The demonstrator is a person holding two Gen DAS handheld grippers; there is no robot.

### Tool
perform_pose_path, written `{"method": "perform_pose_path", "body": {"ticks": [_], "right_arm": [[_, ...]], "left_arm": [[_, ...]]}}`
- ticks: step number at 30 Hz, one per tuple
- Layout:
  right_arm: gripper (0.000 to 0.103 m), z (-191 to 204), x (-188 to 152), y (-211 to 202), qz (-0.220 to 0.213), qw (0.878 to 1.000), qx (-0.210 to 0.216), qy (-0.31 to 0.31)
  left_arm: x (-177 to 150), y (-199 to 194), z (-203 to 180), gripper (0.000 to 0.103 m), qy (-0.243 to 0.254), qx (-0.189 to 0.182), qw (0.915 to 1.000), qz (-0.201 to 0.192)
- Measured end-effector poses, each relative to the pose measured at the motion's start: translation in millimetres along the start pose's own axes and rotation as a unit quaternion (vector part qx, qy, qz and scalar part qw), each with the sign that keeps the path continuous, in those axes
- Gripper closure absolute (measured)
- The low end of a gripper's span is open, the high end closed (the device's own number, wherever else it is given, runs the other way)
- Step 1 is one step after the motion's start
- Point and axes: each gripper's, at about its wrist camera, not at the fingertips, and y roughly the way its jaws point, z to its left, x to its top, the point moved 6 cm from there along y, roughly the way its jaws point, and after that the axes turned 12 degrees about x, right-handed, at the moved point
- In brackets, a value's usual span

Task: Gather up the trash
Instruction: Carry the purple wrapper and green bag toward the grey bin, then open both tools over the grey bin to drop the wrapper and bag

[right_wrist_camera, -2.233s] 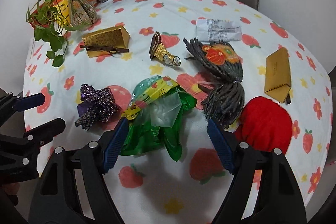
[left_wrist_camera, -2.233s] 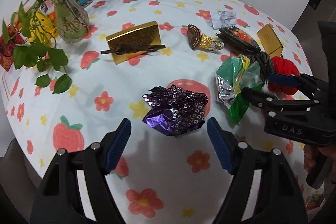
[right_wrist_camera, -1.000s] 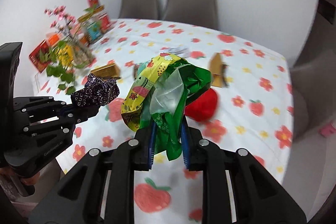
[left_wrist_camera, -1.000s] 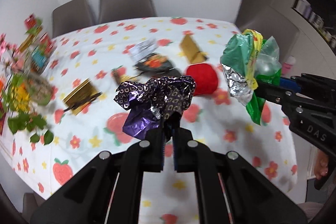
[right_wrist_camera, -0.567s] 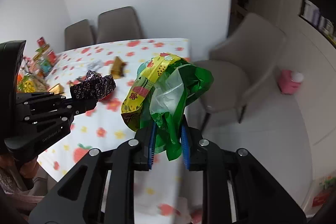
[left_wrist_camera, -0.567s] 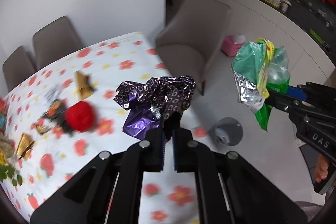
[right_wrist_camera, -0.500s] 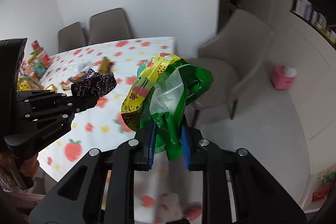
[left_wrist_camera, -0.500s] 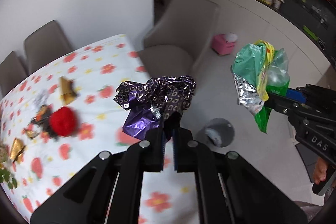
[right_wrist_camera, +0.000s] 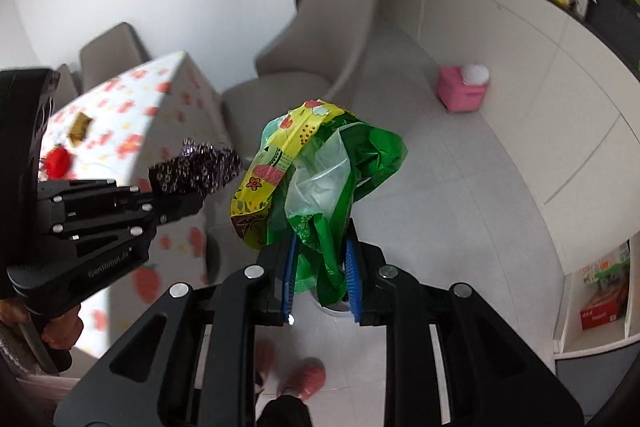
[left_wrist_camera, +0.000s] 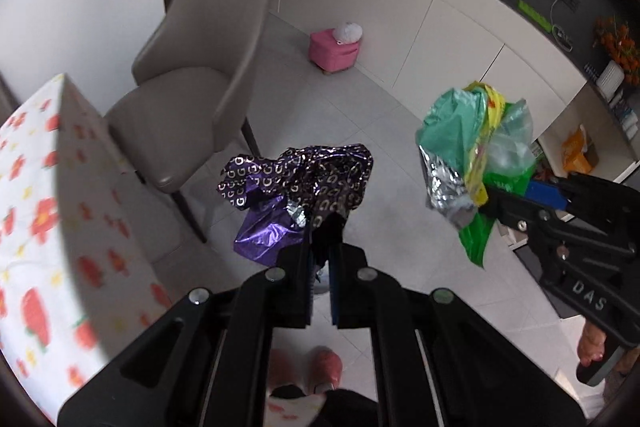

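A crumpled purple foil wrapper (left_wrist_camera: 296, 187) stands out of my left gripper (left_wrist_camera: 322, 255), which is shut on its lower end. My right gripper (right_wrist_camera: 320, 259) is shut on a bundle of green, yellow and clear plastic wrappers (right_wrist_camera: 320, 167). Both grippers point down over the grey tiled floor, side by side. In the left wrist view the right gripper (left_wrist_camera: 516, 205) holds the green bundle (left_wrist_camera: 472, 147) at the right. In the right wrist view the left gripper (right_wrist_camera: 180, 197) carries the purple wrapper (right_wrist_camera: 200, 167) at the left. A pale round rim (right_wrist_camera: 334, 309) shows on the floor under the green bundle.
The flower-print table (left_wrist_camera: 36, 207) is at the left, with a red ball (right_wrist_camera: 58, 161) on it. A taupe chair (left_wrist_camera: 192, 99) stands beside it. A pink stool (left_wrist_camera: 334, 51) sits by white cabinets. The person's pink slippers (right_wrist_camera: 304, 379) are below the grippers.
Both grippers have swung away from the table and out over the floor, each keeping its wrapper. The table has slid to the left edge; chair, stool and cabinets came into view.
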Motion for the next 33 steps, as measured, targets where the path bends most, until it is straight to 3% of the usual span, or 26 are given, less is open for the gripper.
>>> {"method": "perform_pose_path", "body": {"ticks": [7, 11, 17, 23, 26, 28, 33], "right_arm": [[0.083, -66, -44, 111, 0.040, 0.999, 0.001, 0.028], [0.083, -100, -79, 185, 0.066, 0.996, 0.011, 0.062], [0.083, -141, -135, 282, 0.107, 0.990, 0.014, 0.095], [0.080, -164, -179, 354, 0.119, 0.987, 0.004, 0.109], [0.070, -169, -194, 379, 0.119, 0.986, 0.003, 0.119], [0.056, -171, -198, 388, 0.118, 0.985, 0.000, 0.125], [0.055, -174, -197, 389, 0.119, 0.983, -0.007, 0.140]], "left_arm": [[-24, 156, -22, 0.097, 0.014, -0.024, 0.9948, 0.098], [-50, 246, -31, 0.097, 0.028, -0.018, 0.9882, 0.149], [-83, 347, -32, 0.097, 0.039, -0.015, 0.9810, 0.190], [-113, 418, -32, 0.094, 0.037, -0.017, 0.9814, 0.187], [-129, 440, -33, 0.093, 0.050, -0.023, 0.9780, 0.201], [-138, 453, -31, 0.093, 0.055, -0.025, 0.9746, 0.216], [-150, 455, -21, 0.092, 0.057, -0.005, 0.9703, 0.235]]}}
